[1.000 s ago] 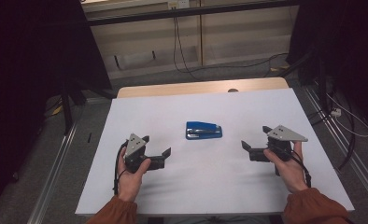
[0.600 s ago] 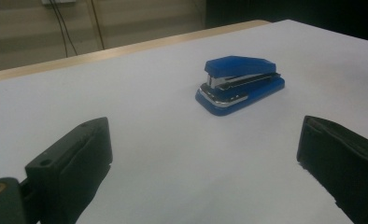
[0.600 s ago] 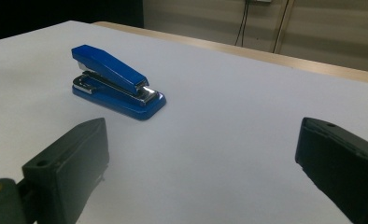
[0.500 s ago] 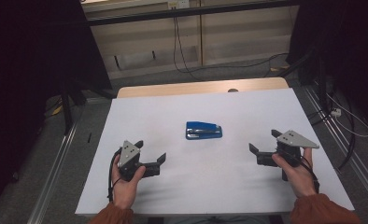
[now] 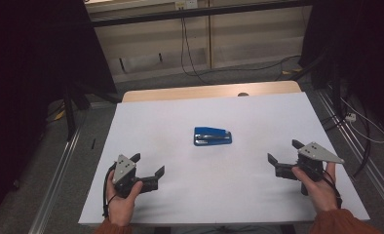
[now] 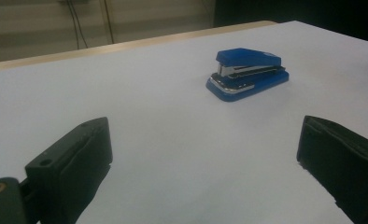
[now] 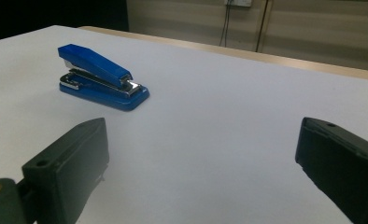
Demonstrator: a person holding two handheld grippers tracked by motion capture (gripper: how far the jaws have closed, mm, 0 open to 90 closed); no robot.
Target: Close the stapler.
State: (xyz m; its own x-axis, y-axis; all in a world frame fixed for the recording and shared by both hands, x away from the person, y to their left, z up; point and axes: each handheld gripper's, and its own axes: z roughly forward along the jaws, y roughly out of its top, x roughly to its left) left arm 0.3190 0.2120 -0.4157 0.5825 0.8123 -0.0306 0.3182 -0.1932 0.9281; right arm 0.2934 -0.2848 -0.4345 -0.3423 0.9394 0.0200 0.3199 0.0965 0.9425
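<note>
White sheeting covers the desk [image 5: 146, 122], whose wooden far edge borders a dim room with cables hanging down a pale wall. Centre of the desk: a blue stapler [image 5: 212, 136], lying flat on its base, its long axis running across the desk, alone and untouched. Its central position puts it about equally far from both hands, so either could reach it first.

Left gripper [image 5: 147, 169]: held low over the near left part of the desk, jaws spread wide with nothing between them. In the left gripper view the stapler [image 6: 246, 72] sits ahead and somewhat right of the gap between the jaws, well apart from them.

Right gripper [image 5: 283, 155]: held over the near right part of the desk, jaws likewise spread and empty, angled inward toward the centre. In the right gripper view the stapler [image 7: 102, 76] lies ahead and to the left, its raised rear end away from the camera.

Both grippers point roughly toward the stapler, a stance that suggests readiness to approach; no grasp has begun. The wide jaw openings would comfortably admit the narrow stapler body.
</note>
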